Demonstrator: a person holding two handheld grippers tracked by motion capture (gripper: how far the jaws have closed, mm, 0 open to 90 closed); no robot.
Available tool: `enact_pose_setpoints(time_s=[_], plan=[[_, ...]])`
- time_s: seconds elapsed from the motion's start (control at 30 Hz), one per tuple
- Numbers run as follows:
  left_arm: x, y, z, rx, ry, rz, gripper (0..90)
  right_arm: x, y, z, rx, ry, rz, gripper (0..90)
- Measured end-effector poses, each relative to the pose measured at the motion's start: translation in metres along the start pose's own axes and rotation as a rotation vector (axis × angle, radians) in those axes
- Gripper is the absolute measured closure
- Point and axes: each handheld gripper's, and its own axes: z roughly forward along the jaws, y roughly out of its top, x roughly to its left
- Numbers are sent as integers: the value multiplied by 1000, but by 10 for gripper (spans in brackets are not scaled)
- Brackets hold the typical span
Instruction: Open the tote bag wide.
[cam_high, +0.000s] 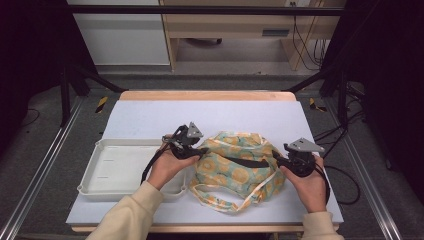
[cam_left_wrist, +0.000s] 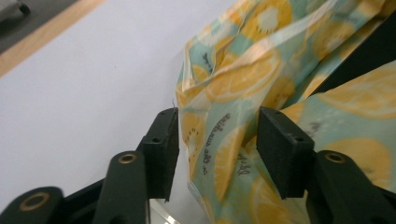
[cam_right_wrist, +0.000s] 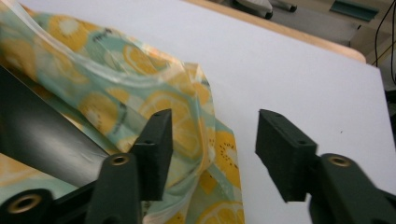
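Flanking the crumpled lemon-print fabric bag (cam_high: 235, 162), your left gripper (cam_left_wrist: 217, 149) and right gripper (cam_right_wrist: 212, 151) stand released; cloth folds lie between each gripper's fingers, unpinched.

The bag (cam_high: 235, 162) is thin, slightly shiny cloth printed with citrus slices, creased and soft. A smooth black strap (cam_high: 247, 162) with a dull sheen crosses it. The tray (cam_high: 107, 170) looks like matt white plastic. The table (cam_high: 150, 117) has a matt pale top and a wooden edge.
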Motion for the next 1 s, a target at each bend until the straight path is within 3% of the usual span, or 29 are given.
enact_pose_setpoints(time_s=[0.03, 0.07, 0.2, 0.3, 0.33, 0.37, 0.4, 0.47, 0.53, 0.6, 0.7, 0.87, 1.0], plan=[[0, 0, 0, 0, 0, 0, 472, 2, 2, -3, -7, 3, 2, 422], [-1, 0, -8, -36, -3, -11, 463, 3, 5, -6, -12, 4, -1, 404], [-3, -4, -28, -94, -12, -13, 439, 16, 14, -17, -34, 38, -21, 388], [-4, -10, -37, -111, -18, -22, 428, 26, 19, -20, -41, 74, -37, 388], [-6, -18, -44, -114, -20, -25, 428, 38, 23, -20, -42, 116, -57, 392], [-6, -18, -44, -114, -20, -25, 430, 38, 23, -20, -42, 116, -57, 392], [-6, -25, -49, -100, -14, -17, 430, 52, 27, -19, -40, 171, -71, 398], [-5, -27, -55, -91, 3, -10, 428, 66, 30, -17, -41, 225, -77, 405], [-4, -28, -59, -105, 4, -21, 426, 73, 30, -15, -37, 248, -80, 407], [-1, -30, -69, -118, -1, -26, 418, 91, 31, -11, -22, 294, -110, 407], [1, -34, -75, -130, -5, -40, 413, 101, 27, -7, -1, 306, -137, 393], [5, -38, -78, -123, -6, -53, 411, 104, 17, -2, 36, 292, -169, 359], [3, -38, -75, -116, -13, -51, 410, 107, 15, -1, 43, 300, -191, 436]])
